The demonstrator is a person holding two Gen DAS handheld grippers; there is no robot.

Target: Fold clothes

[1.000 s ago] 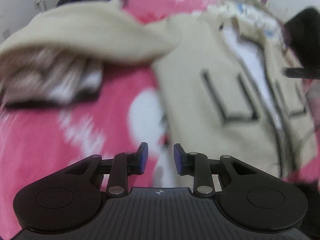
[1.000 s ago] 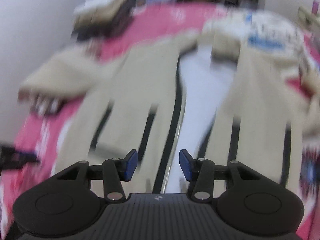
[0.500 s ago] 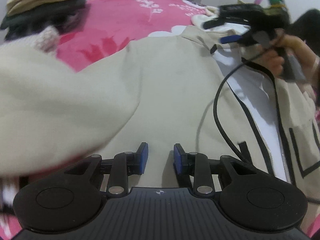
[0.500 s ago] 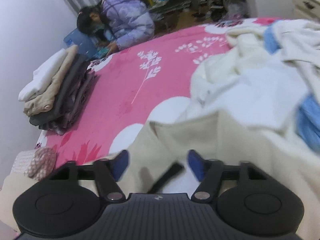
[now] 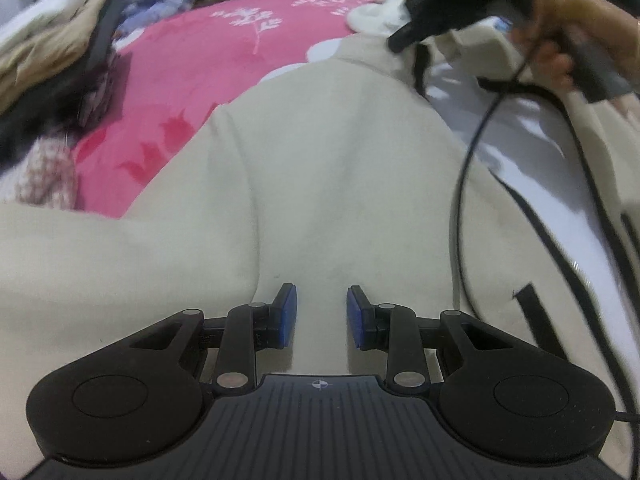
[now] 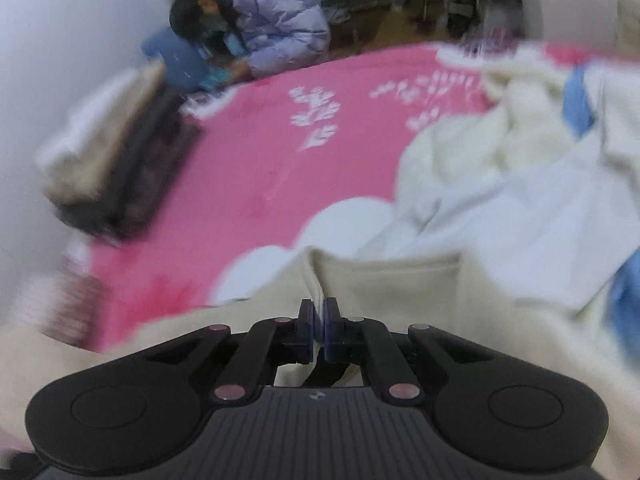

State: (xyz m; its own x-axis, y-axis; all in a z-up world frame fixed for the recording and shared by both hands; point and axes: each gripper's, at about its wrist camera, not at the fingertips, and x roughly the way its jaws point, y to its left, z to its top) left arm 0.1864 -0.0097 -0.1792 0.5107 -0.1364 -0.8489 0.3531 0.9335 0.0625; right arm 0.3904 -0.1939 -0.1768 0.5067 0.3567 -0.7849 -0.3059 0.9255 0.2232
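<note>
The right gripper (image 6: 319,322) has just snapped closed, and its blue pads now pinch a raised ridge of the cream garment (image 5: 320,184) near its collar edge; half a second ago the jaws stood wide over that same fold. The left gripper (image 5: 322,316) is parted, its fingers (image 5: 287,316) hovering just above the garment's flat cream panel with nothing between them, the gap unchanged over the last second.

With one corner now gripped, the fold looks ready to begin from the right side; the left gripper likely still needs its own hold before the cloth can be lifted evenly.

The garment lies spread on the pink floral blanket (image 5: 224,52), its sleeve bulging across the near left in the left wrist view and its black-trimmed front opening running down the right. In the same view the person's right hand (image 5: 560,36) grips the other tool at the far right, and a black cable (image 5: 464,200) trails from it over the cloth, where it could snag during a fold. A heap of white and blue laundry (image 6: 520,152) crowds the collar on the right. A stack of folded clothes (image 6: 116,160) sits far left, and another person in a lilac puffer jacket (image 6: 276,20) crouches beyond the bed.
</note>
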